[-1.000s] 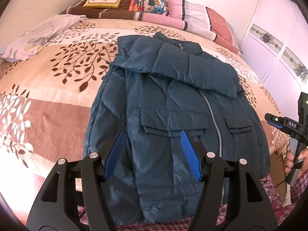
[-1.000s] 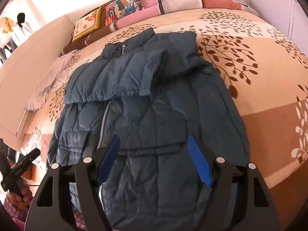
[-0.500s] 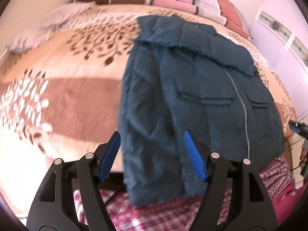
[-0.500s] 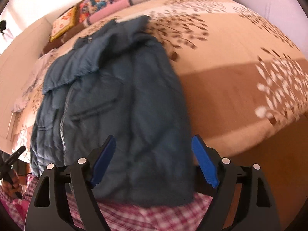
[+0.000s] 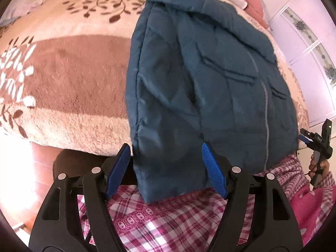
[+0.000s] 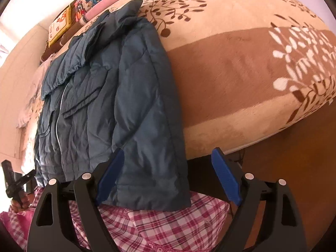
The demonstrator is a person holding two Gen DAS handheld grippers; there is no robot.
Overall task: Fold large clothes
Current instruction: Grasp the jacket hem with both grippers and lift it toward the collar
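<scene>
**Both grippers lowered to the jacket hem**

Since the earlier frames, both grippers are brought down from above the jacket to its bottom hem at the bed's edge. A dark teal puffer jacket (image 5: 210, 79) is laid front-up on the bed (image 5: 69, 79), its hem hung over the edge against a pink plaid garment (image 5: 168, 220). The left gripper (image 5: 167, 168) is held with jaws released around the hem's left corner. The right gripper (image 6: 168, 178) is likewise spread at the right corner, nothing grasped.
</scene>
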